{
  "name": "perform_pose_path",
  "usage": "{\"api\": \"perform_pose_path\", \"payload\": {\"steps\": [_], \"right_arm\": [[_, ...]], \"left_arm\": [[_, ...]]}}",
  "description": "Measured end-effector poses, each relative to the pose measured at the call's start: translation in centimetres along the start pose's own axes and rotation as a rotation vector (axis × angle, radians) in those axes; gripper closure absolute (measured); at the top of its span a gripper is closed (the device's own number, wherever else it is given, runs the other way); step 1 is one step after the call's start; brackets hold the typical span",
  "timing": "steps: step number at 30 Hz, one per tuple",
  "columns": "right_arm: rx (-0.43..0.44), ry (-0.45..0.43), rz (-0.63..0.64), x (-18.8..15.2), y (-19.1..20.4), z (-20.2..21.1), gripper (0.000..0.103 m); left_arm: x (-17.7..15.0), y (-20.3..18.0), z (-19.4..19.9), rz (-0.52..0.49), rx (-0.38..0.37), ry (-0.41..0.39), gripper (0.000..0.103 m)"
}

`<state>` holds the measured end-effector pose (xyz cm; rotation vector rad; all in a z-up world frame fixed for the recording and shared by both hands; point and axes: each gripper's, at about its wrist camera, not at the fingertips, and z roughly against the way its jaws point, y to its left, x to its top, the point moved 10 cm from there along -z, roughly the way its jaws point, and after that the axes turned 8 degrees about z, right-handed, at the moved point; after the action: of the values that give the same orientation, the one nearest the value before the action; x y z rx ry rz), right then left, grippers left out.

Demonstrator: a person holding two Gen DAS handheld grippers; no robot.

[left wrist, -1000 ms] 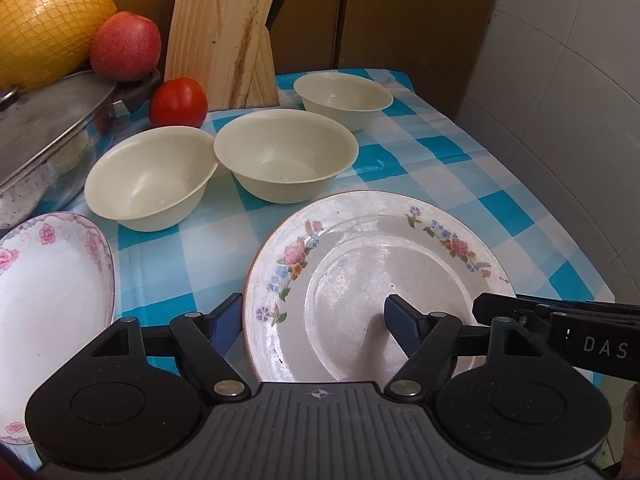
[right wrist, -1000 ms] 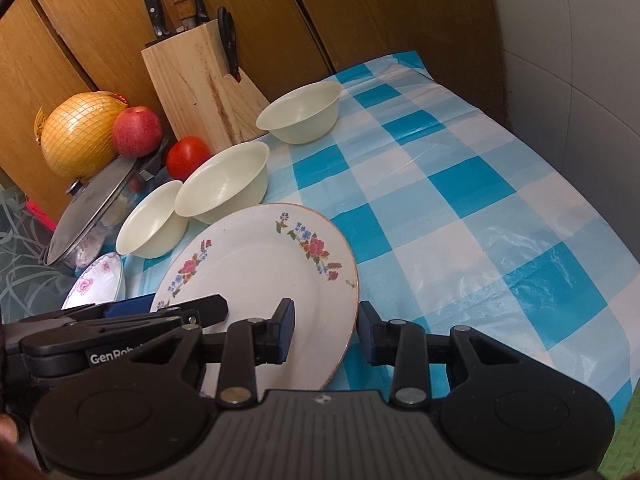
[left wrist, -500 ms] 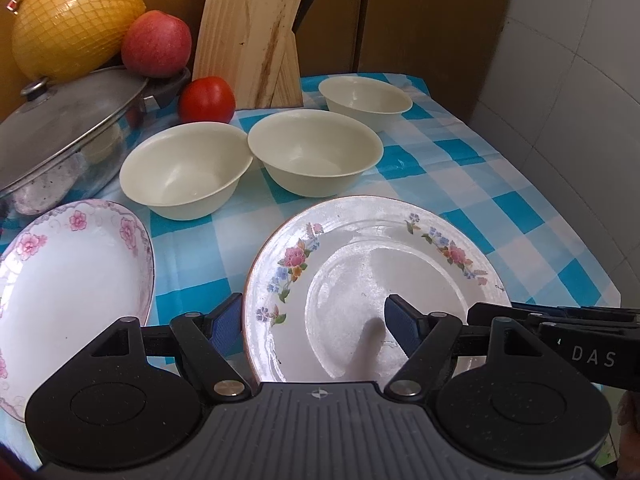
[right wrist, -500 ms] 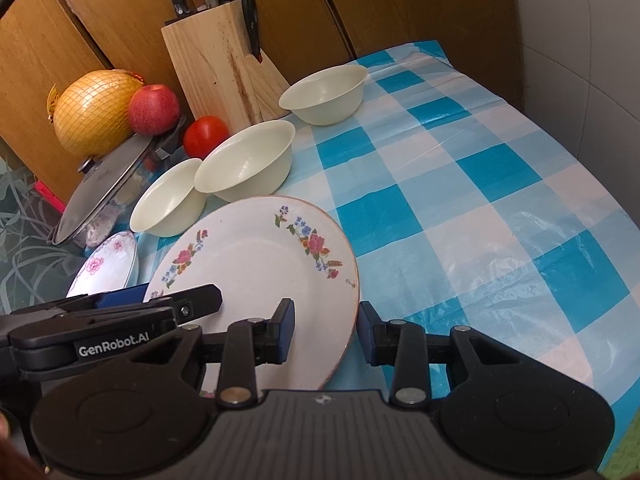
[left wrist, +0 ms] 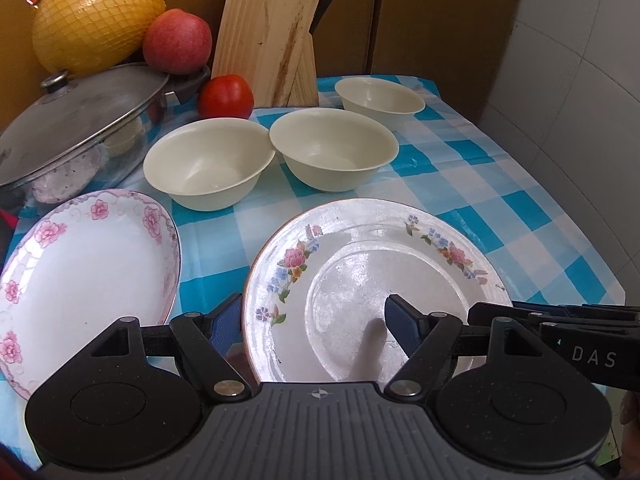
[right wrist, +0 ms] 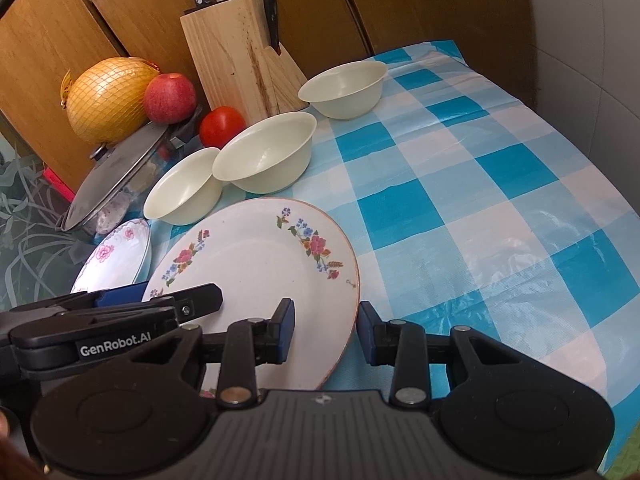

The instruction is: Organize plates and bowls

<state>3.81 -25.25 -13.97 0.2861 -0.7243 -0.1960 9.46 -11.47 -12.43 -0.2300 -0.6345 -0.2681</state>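
A floral plate (left wrist: pixel 360 248) (right wrist: pixel 248 264) lies in front of three cream bowls (left wrist: pixel 208 164) (left wrist: pixel 332 148) (left wrist: pixel 380 98) on the checked cloth. My right gripper (right wrist: pixel 325 330) is shut on its right rim, with one pad over the plate's face and the other against the outer edge. My left gripper (left wrist: pixel 312 322) stands open astride the left rim, pressing nothing. A pink-flowered plate (left wrist: pixel 80 280) (right wrist: pixel 116 260) lies just left of the floral plate. I cannot tell whether the floral plate is off the cloth.
A wooden knife block (left wrist: pixel 272 28) stands at the back, with a tomato (left wrist: pixel 226 96), an apple (left wrist: pixel 178 42), a netted yellow fruit (left wrist: pixel 96 12) and a lidded pot (left wrist: pixel 80 128) to its left. A tiled wall (left wrist: pixel 580 80) bounds the right. Bare cloth (right wrist: pixel 480 200) spreads right of the plate.
The floral plate kept its place between both grippers while the bowls and the pink plate shifted right in view. The gap to the pink plate has narrowed. Neither gripper's jaws changed.
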Motion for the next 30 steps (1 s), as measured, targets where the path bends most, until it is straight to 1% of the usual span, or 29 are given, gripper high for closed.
{"api": "perform_pose_path", "payload": {"steps": [13, 20, 30], "right_arm": [[0.016, -0.001, 0.025, -0.1, 0.7, 0.1, 0.07], [0.02, 0.001, 0.041, -0.2, 1.2, 0.2, 0.07], [0.042, -0.004, 0.088, -0.5, 2.9, 0.6, 0.07]], "left_arm": [[-0.6, 1.0, 0.3, 0.016, 0.018, 0.011, 0.023], [-0.5, 1.1, 0.9, 0.013, 0.025, -0.005, 0.023], [-1.1, 2.4, 1.6, 0.035, 0.051, -0.005, 0.023]]}}
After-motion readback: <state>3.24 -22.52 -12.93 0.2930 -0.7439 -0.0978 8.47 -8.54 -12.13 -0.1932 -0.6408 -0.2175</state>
